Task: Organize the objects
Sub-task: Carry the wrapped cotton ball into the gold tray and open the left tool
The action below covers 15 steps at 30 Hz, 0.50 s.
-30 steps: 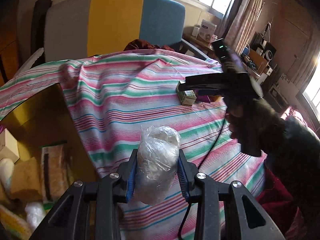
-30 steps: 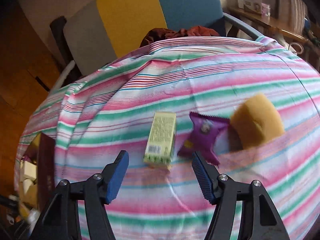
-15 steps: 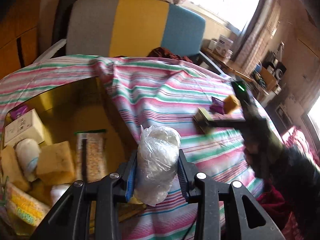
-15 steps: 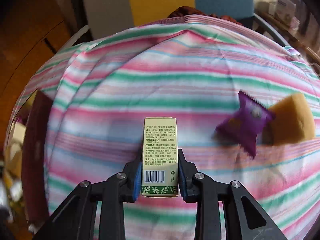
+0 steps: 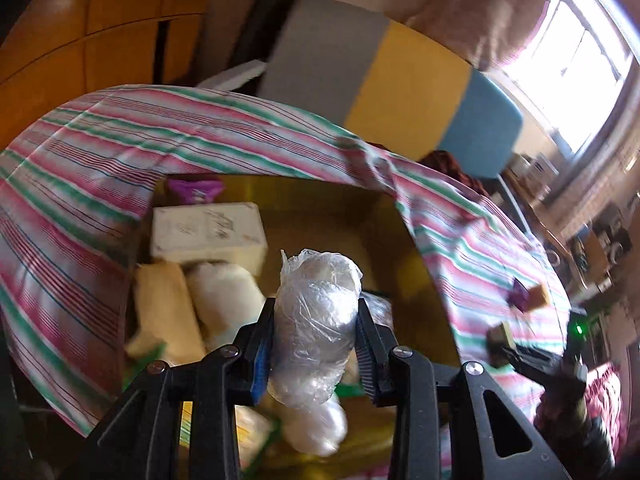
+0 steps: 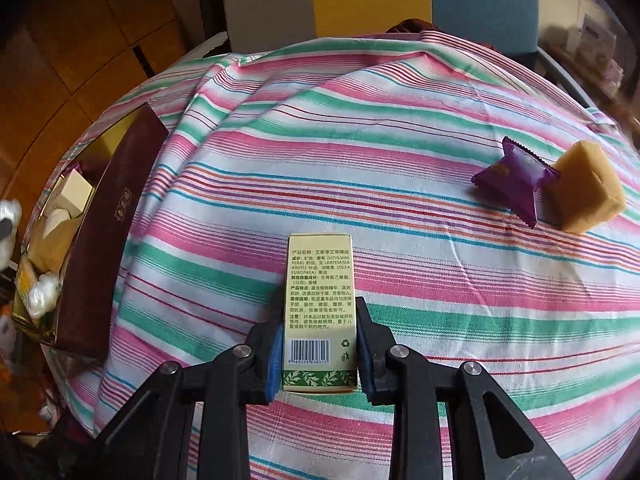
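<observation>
The left gripper (image 5: 316,344) is gripping a plastic-wrapped bundle (image 5: 316,316) above the box (image 5: 400,224); release is next. The right gripper (image 6: 318,344) is clamping the green carton (image 6: 319,316).

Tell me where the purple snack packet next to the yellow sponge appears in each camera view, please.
Left wrist view: the purple snack packet is small, far right, on the striped cloth, touching the yellow sponge.
Right wrist view: the packet is at upper right, large, its corner against the sponge.
Shared landmark: the green-and-cream box in the right claw, seen in the left view at.
</observation>
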{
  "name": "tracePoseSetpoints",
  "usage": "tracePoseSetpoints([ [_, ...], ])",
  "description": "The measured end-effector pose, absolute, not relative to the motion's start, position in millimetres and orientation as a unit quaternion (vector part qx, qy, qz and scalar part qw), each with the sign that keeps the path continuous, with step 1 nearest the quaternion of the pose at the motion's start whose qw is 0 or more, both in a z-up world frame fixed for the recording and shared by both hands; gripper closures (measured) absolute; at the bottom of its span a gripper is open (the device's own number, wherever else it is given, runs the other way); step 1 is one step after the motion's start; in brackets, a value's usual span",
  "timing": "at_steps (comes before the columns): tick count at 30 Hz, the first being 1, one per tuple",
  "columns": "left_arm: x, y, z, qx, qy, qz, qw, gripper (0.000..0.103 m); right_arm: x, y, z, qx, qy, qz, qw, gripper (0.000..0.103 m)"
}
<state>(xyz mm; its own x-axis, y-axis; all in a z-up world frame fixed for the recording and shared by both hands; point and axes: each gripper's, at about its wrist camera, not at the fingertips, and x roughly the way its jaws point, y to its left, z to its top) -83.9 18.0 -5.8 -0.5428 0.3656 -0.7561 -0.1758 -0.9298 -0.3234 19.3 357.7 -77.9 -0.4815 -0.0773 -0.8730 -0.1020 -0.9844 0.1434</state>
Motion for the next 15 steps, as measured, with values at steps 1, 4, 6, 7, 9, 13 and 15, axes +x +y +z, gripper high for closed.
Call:
tracePoseSetpoints([
  [1, -89.0, 18.8, -6.1, -0.456, -0.104, 0.870, 0.155, 0.068, 20.0, 357.0, -77.8, -0.509, 0.085, 0.857, 0.008, 0.072],
  [4, -108.9, 28.4, -6.5, -0.460, -0.103, 0.867, 0.160, 0.068, 18.7, 356.5, -77.9, -0.508, 0.082, 0.857, 0.008, 0.072],
  [6, -122.6, 39.3, -9.0, -0.463, -0.092, 0.867, 0.160, 0.068, 18.9, 356.0, -78.2, -0.508, 0.082, 0.857, 0.008, 0.072],
  [7, -128.5, 45.1, -11.6, -0.466, -0.088, 0.865, 0.164, 0.067, 19.1, 355.9, -78.2, -0.508, 0.082, 0.857, 0.008, 0.072],
  [9, -143.5, 57.7, -20.5, -0.467, -0.068, 0.868, 0.155, 0.067, 19.8, 356.4, -78.4, -0.508, 0.082, 0.858, 0.008, 0.072],
  [13, -167.8, 70.6, -48.0, -0.493, -0.036, 0.859, 0.130, 0.067, 19.7, 356.6, -78.6, -0.507, 0.082, 0.858, 0.006, 0.072],
  [15, -175.7, 71.2, -62.0, -0.507, -0.027, 0.854, 0.113, 0.066, 19.5, 356.7, -78.8, -0.507, 0.082, 0.858, 0.006, 0.072],
])
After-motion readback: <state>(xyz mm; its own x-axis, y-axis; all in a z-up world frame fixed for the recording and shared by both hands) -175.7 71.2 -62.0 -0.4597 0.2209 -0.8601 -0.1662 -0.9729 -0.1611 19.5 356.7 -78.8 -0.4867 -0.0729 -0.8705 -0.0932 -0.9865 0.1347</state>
